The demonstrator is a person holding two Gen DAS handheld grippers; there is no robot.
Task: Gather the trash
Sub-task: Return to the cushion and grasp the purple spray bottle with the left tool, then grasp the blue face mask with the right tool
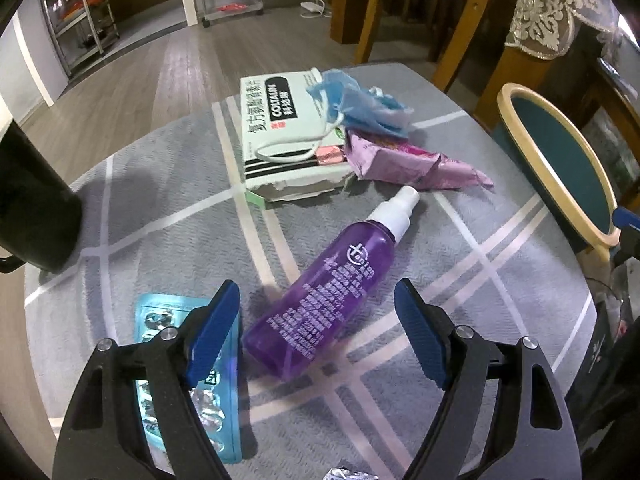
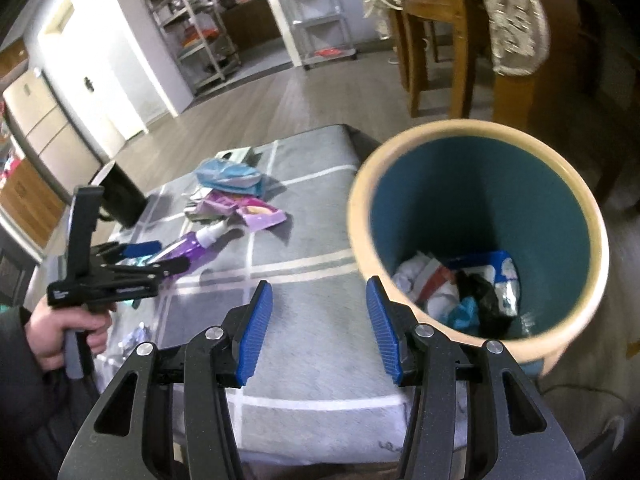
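A purple spray bottle with a white nozzle lies on the grey checked tabletop. My left gripper hovers over its lower end, open, with the bottle's base between the blue pads and no pad touching it. A blue blister pack lies under the left finger. Further back sit a torn white medicine box, a blue face mask and a pink wrapper. My right gripper is open and empty beside the bin, which holds several scraps. In that view the left gripper is over the bottle.
A black cylindrical container stands at the table's left edge. The cream-rimmed teal bin stands off the table's right side. Wooden chairs and a lace-covered table stand behind. A foil scrap lies at the near edge.
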